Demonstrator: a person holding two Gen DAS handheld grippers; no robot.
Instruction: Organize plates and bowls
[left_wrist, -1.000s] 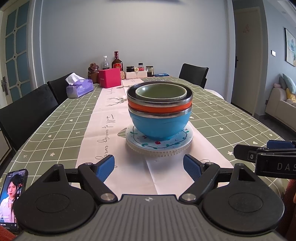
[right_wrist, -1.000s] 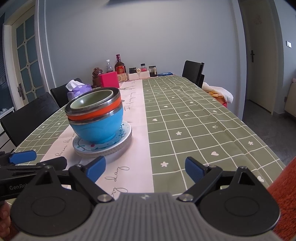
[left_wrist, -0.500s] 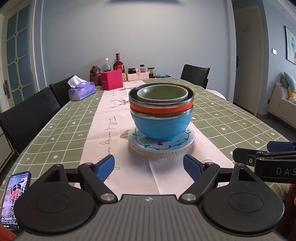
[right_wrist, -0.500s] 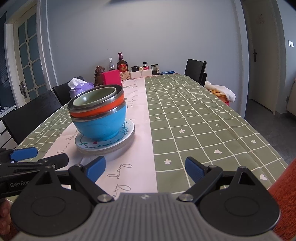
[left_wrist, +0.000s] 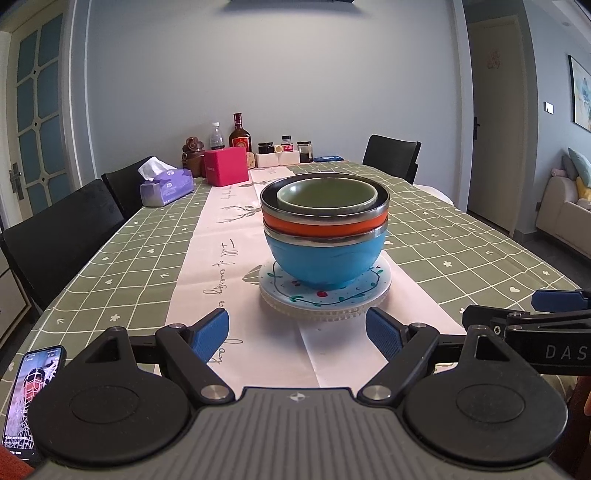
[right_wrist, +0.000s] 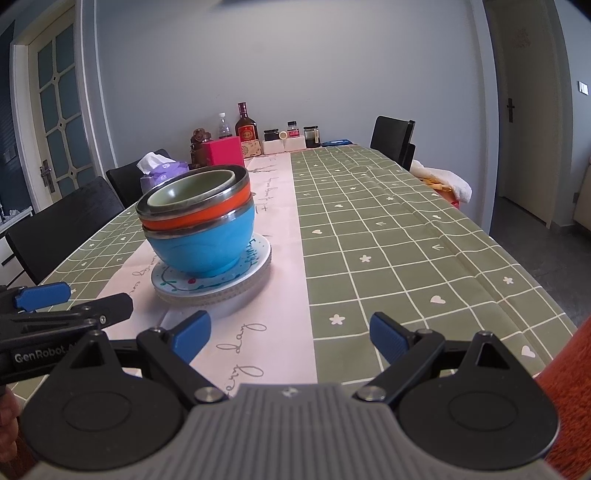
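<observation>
Stacking looks finished — green bowl (left_wrist: 327, 195) nested in orange (left_wrist: 325, 226) and blue bowls (left_wrist: 325, 262) on the plates (left_wrist: 325, 301). Left gripper (left_wrist: 297, 334) and right gripper (right_wrist: 290, 334) hover near the counter (right_wrist: 388, 236), fingers apart — next, probably nothing but backing away.

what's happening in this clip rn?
A person holds a hand-held gripper in each hand over a dining table. The left hand-held gripper and the right hand-held gripper are both open and empty, short of the dishes. Three bowls sit nested: a green bowl in an orange bowl in a blue bowl. They rest on a stack of plates on the table runner. Nothing is gripped.
</observation>
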